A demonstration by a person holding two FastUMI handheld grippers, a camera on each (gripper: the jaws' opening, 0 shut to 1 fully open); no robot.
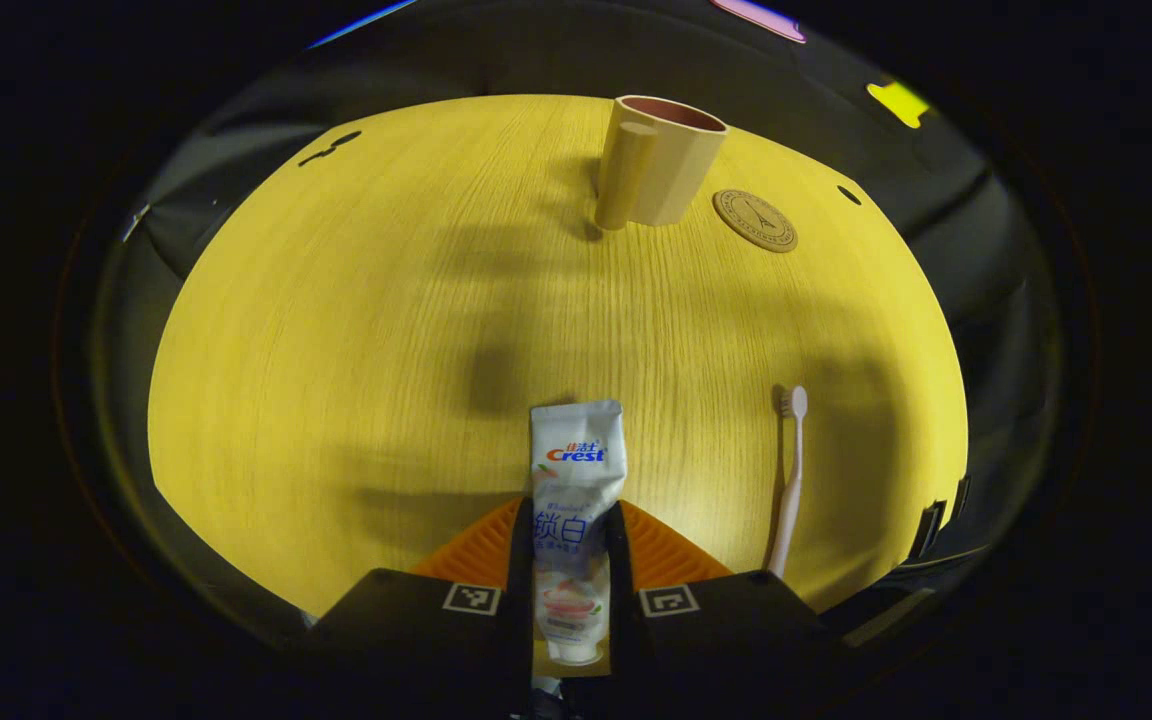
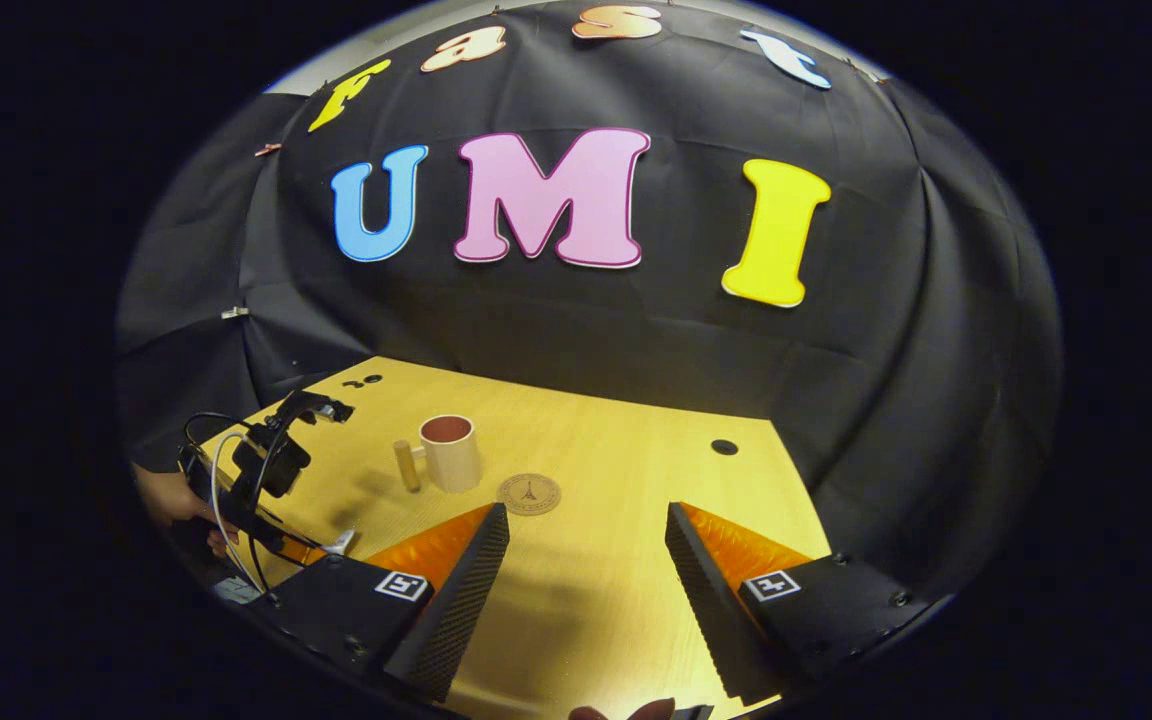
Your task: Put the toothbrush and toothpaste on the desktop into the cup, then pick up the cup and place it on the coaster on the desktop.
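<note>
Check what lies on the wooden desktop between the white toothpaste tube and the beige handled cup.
Nothing but bare desktop with shadows lies between the toothpaste tube and the cup, seen in the left gripper view.

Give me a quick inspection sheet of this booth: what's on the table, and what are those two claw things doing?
Surface: wooden desktop, with small dark holes near its far edge.
Job's things: toothpaste lying flat; toothbrush lying flat beside it, untouched; cup upright, nothing seen inside; coaster bare, beside the cup.
Clutter: nothing seen.
Grippers: left gripper closed around the toothpaste tube; right gripper open, holding nothing, above the desktop.
Cables: black and white leads looping on the left gripper, seen in the right gripper view.
Surroundings: black cloth wall.
</note>
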